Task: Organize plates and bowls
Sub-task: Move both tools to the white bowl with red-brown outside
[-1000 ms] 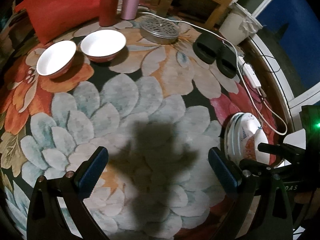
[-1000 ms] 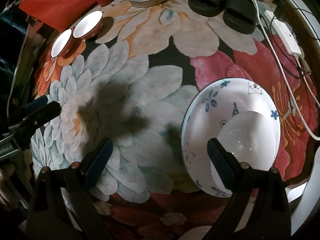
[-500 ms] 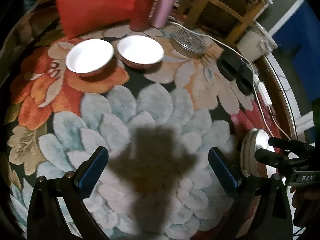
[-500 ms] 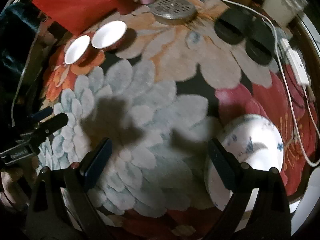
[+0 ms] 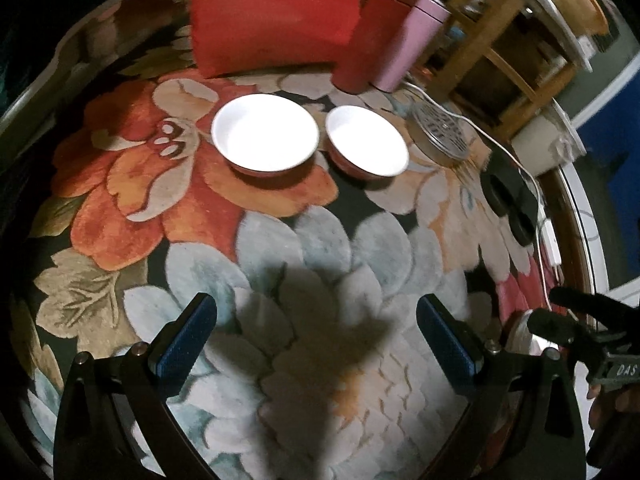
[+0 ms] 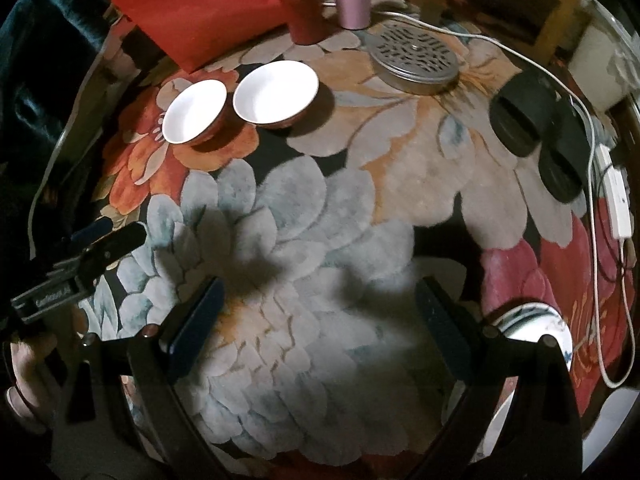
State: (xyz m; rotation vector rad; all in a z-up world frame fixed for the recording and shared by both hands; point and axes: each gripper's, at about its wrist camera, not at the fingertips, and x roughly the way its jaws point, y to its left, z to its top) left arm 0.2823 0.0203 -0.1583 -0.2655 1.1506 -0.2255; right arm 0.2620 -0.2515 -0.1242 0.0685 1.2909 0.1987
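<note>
The flowered rug (image 5: pixel 280 248) fills pretty much the whole view and everything sits on it. At the far edge there's a red bag (image 5: pixel 272 16) standing up, with a red tumbler (image 5: pixel 368 40) and a pink tumbler (image 5: pixel 408 44) right next to it.

The two white bowls with red outsides sit side by side near the back, almost touching: the left bowl (image 5: pixel 265 136) and the right bowl (image 5: pixel 366 142). Both are upright, nothing in them. The blue-patterned plate (image 6: pixel 532 326) is way off on the near right side of the rug, partly hidden behind the right tool's finger.

A round perforated metal lid (image 6: pixel 414 58) lies right of the bowls, then a pair of black slippers (image 6: pixel 536 136), with a white cable (image 6: pixel 596 240) running past them.

Left tool (image 5: pixel 316 338) hangs over the pale petals, spread wide, gripping nothing. Right tool (image 6: pixel 320 322) is the same: wide apart and empty-handed.
</note>
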